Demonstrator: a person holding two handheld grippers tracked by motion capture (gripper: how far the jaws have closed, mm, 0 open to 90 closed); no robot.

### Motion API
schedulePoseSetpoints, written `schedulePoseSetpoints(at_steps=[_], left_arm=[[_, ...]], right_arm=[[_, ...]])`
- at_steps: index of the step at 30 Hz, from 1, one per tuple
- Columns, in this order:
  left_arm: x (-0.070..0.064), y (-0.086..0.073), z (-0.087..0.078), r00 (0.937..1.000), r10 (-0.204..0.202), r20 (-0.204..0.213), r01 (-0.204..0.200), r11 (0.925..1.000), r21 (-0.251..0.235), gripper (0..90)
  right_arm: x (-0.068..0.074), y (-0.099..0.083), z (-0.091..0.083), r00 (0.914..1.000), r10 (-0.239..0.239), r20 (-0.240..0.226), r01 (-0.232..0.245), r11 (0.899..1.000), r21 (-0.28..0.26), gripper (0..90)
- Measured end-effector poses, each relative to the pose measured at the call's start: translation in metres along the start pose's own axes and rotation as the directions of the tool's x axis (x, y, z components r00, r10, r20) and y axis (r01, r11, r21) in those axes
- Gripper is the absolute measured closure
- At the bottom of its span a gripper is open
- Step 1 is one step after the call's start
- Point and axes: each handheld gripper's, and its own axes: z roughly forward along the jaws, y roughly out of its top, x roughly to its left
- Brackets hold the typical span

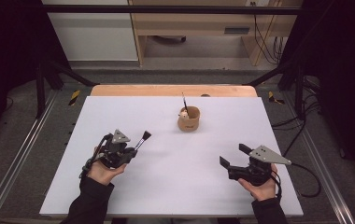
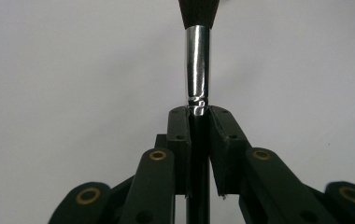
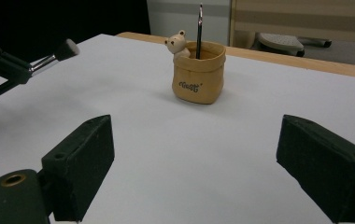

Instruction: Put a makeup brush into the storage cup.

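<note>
While I am holding both grippers low over the white table (image 1: 166,186), the move ahead is turning on one relation — the tan pot (image 1: 188,119) is sitting ahead of the left gripper (image 1: 130,151) and off to its right, well apart, and the left gripper is looking somewhat nearer to it than the right.

I am clamping the left jaws on the brush (image 2: 197,70), gripping its black handle just below the silver ferrule; its long axis is running straight out past the fingertips, bristles leading toward the pot.

I am keeping the right gripper (image 3: 194,163) idle, jaws wide apart, nothing between them.

I am counting one pot, two grippers, one brush in hand — and one thin tool (image 3: 199,30) standing upright in the pot.
</note>
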Motion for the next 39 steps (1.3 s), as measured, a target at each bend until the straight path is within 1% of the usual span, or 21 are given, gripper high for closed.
schedulePoseSetpoints(at_steps=[3, 8, 12, 17, 20, 21, 22, 24, 25, 28, 31, 36, 37, 39], left_arm=[[-0.003, 0.001, -0.001, 0.9999, -0.013, -0.001, 0.013, 0.9994, -0.034, 78.7], [-0.008, 0.002, -0.003, 0.9999, -0.009, -0.011, 0.008, 0.9977, -0.068, 78.7], [-0.011, 0.003, -0.005, 0.9999, -0.008, -0.010, 0.007, 0.9953, -0.097, 78.7], [-0.016, 0.004, -0.005, 0.9999, -0.009, -0.011, 0.007, 0.9927, -0.120, 78.8], [-0.019, 0.004, -0.003, 0.9999, 0.000, -0.014, -0.002, 0.9928, -0.120, 78.7], [-0.021, 0.004, -0.001, 0.9999, -0.009, -0.014, 0.007, 0.9909, -0.134, 78.7], [-0.021, 0.004, -0.002, 0.9999, 0.001, -0.014, -0.003, 0.9922, -0.125, 78.7], [-0.025, 0.005, -0.001, 0.9999, -0.007, -0.012, 0.006, 0.9908, -0.135, 78.7], [-0.025, 0.005, -0.001, 0.9999, -0.001, -0.015, -0.001, 0.9906, -0.137, 78.7], [-0.029, 0.006, 0.000, 0.9998, -0.004, -0.022, 0.001, 0.9882, -0.153, 78.7], [-0.031, 0.008, -0.001, 0.9996, 0.000, -0.028, -0.004, 0.9866, -0.163, 78.7], [-0.032, 0.011, -0.001, 0.9997, -0.012, -0.023, 0.007, 0.9829, -0.184, 78.7], [-0.033, 0.012, -0.002, 0.9997, -0.006, -0.023, 0.002, 0.9831, -0.183, 78.8], [-0.035, 0.014, -0.001, 0.9997, -0.015, -0.020, 0.011, 0.9813, -0.192, 78.7]], right_arm=[[0.001, 0.000, 0.001, 1.0000, 0.000, -0.001, 0.000, 1.000, -0.002, 11.7], [0.001, 0.000, 0.001, 1.0000, 0.004, -0.002, -0.004, 1.000, -0.004, 11.7], [0.002, 0.001, 0.001, 0.9999, 0.006, -0.008, -0.006, 1.000, -0.011, 11.7], [0.004, 0.002, 0.003, 0.9998, 0.012, -0.014, -0.012, 1.000, -0.014, 11.7], [0.005, 0.003, 0.005, 0.9997, 0.015, -0.020, -0.016, 1.000, -0.015, 11.7], [0.005, 0.003, 0.006, 0.9996, 0.021, -0.021, -0.021, 1.000, -0.013, 11.7], [0.006, 0.004, 0.007, 0.9995, 0.023, -0.024, -0.023, 1.000, -0.014, 11.7], [0.006, 0.005, 0.008, 0.9994, 0.025, -0.025, -0.026, 1.000, -0.014, 11.7], [0.007, 0.005, 0.008, 0.9993, 0.026, -0.026, -0.027, 1.000, -0.015, 11.7], [0.008, 0.007, 0.008, 0.9989, 0.038, -0.027, -0.039, 0.999, -0.021, 11.7], [0.009, 0.010, 0.010, 0.9987, 0.040, -0.032, -0.041, 0.999, -0.027, 11.7], [0.014, 0.016, 0.014, 0.9983, 0.042, -0.041, -0.043, 0.999, -0.026, 11.7], [0.015, 0.017, 0.015, 0.9980, 0.043, -0.046, -0.044, 0.999, -0.025, 11.7], [0.018, 0.019, 0.018, 0.9976, 0.046, -0.052, -0.047, 0.999, -0.018, 11.6]])
